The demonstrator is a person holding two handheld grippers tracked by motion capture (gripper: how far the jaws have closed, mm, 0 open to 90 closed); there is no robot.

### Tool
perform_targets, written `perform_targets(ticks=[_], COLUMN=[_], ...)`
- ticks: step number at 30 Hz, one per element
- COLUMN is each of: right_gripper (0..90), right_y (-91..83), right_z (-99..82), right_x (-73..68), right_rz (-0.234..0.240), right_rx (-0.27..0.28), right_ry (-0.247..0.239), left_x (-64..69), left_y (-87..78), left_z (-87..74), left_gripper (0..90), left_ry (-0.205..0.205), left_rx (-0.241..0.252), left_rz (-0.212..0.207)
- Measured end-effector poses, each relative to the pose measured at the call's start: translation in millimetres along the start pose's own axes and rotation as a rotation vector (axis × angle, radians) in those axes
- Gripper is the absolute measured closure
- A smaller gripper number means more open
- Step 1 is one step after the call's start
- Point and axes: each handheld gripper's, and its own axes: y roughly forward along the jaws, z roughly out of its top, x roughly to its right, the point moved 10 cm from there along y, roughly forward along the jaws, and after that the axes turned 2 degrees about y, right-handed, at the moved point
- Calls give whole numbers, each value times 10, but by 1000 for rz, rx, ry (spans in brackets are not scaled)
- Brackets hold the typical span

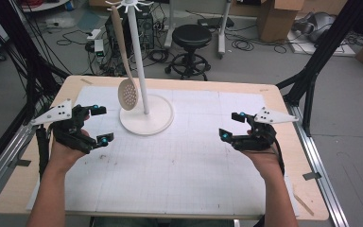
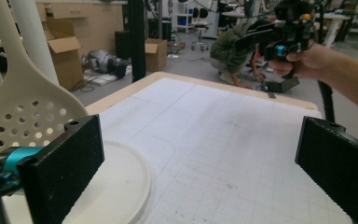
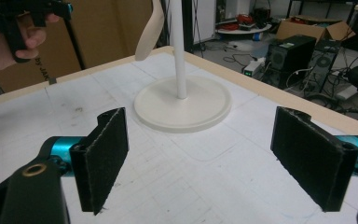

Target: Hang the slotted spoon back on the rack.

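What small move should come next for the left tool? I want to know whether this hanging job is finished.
Probably draw the left tool back from the stand. The slotted spoon hangs free from the stand's top hook, both tools stand open with nothing between the jaws, and the left one sits close beside the spoon's bowl, where a stray nudge could swing it off.

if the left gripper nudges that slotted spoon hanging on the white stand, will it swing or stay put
Probably swing: the slotted spoon hangs from a hook at the top of the stand, its perforated head free above the base. It looks thin and light, likely stiff, so it should sway rather than bend. The stand's wide round base suggests that it will not tip easily. The left gripper is open beside it.
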Motion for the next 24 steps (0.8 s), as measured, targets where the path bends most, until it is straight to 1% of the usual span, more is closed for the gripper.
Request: perform_targets(ticks=[2,5,8,16,24], right_gripper=[178,178,177,177,177], right_y=[-6,-18,-22,-4,4], right_z=[-11,-16,-14,-27,-35], right_x=[1,5,1,-13,-5], right_rz=[-1,-5,-4,2,5], right_rx=[-1,0,1,-1,-3], right_ry=[4,8,4,8,8], left_x=[-29,-69,-74,-73,-100], left_y=[8,12,14,36,27], left_z=[-33,-69,-72,-102,-119], left_gripper=[17,17,17,17,17], left_ry=[1,-4,-5,-1,-10], left_rx=[-6,-12,-11,-28,-32], left_rz=[15,24,22,20,35])
